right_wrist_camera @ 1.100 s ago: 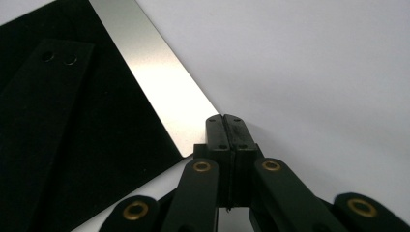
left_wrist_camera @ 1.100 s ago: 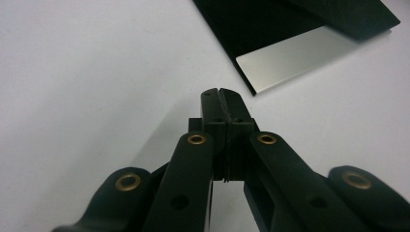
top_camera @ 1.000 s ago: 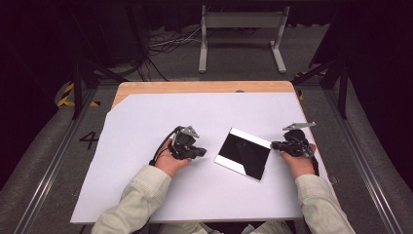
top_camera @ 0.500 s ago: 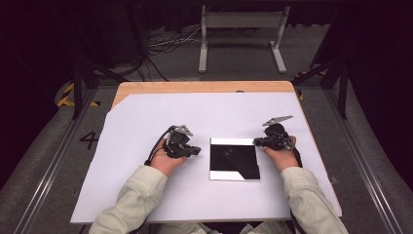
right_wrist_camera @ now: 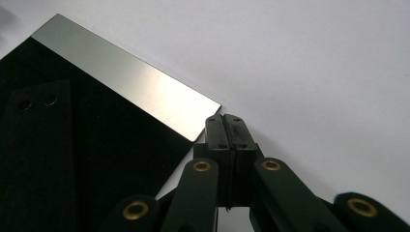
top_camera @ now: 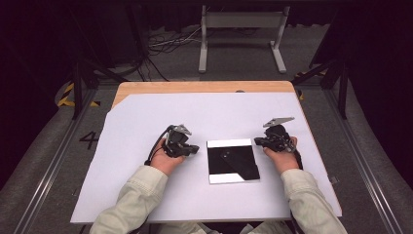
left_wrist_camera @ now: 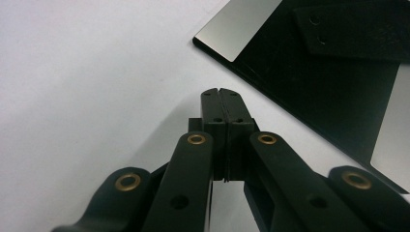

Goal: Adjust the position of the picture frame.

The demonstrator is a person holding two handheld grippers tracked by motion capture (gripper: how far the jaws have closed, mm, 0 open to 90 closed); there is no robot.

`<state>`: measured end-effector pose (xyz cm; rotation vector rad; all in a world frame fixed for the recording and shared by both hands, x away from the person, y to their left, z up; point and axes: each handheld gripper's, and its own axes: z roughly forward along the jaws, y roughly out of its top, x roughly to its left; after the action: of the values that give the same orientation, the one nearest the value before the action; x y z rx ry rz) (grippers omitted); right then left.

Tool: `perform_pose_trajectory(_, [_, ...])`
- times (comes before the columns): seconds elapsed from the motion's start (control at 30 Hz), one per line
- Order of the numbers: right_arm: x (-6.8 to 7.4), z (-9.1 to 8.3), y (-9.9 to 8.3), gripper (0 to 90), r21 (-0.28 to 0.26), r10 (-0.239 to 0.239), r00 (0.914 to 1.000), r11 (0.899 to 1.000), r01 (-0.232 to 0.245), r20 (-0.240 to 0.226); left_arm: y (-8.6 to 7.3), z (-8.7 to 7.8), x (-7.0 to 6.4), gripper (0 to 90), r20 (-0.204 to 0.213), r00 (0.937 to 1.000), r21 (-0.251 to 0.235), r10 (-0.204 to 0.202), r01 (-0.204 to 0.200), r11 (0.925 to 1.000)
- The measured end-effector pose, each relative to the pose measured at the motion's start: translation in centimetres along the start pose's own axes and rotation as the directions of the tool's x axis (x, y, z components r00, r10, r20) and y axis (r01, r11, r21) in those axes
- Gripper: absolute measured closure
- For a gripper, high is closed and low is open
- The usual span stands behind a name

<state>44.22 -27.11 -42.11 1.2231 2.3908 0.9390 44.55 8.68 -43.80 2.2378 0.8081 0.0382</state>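
A glossy black plate (top_camera: 232,160) with pale silver-white reflective bands along its far and near edges is seen on the counter (top_camera: 146,117), which is covered in plain white, with a strip of light wood exposed at its far edge. The left hand-held gripper (top_camera: 196,149) and the right hand-held gripper (top_camera: 257,142) are coloured matt black, with small brass-coloured rivets shown on their linkages and a grey plate carried on top of each. Pale beige sleeves (top_camera: 134,200) are worn on both forearms.

A square mirror-like plate (top_camera: 232,160), reflecting black, lies flat on the white table sheet (top_camera: 131,122).
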Motion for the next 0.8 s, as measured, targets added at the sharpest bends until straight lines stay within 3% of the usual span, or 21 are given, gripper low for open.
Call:
perform_pose_trajectory(0.07, [0.1,-0.6,0.0,90.0,-0.006,-0.006,1.0000,1.000,0.006,-0.002,0.0,0.0,0.0,90.0,0.001,1.0000,-0.003,0.000,0.000,1.0000])
perform_pose_trajectory(0.3, [0.6,-3.4,-0.8,90.0,-0.040,-0.035,0.9992,0.999,0.034,-0.017,0.0,-1.0,-0.6,90.0,-0.034,0.9973,0.007,0.064,-0.064,0.9979])
perform_pose_trajectory(0.53, [1.7,-5.7,-1.9,89.9,-0.040,-0.086,0.9954,0.996,0.084,-0.043,-0.5,-2.0,-0.9,90.0,-0.031,0.9953,0.021,0.092,-0.091,0.9956])
perform_pose_trajectory(0.8, [2.2,-7.7,-2.9,89.9,-0.073,-0.111,0.9908,0.992,0.105,-0.078,-1.1,-3.1,-1.1,86.9,0.009,0.9836,0.023,0.180,-0.181,0.9833])
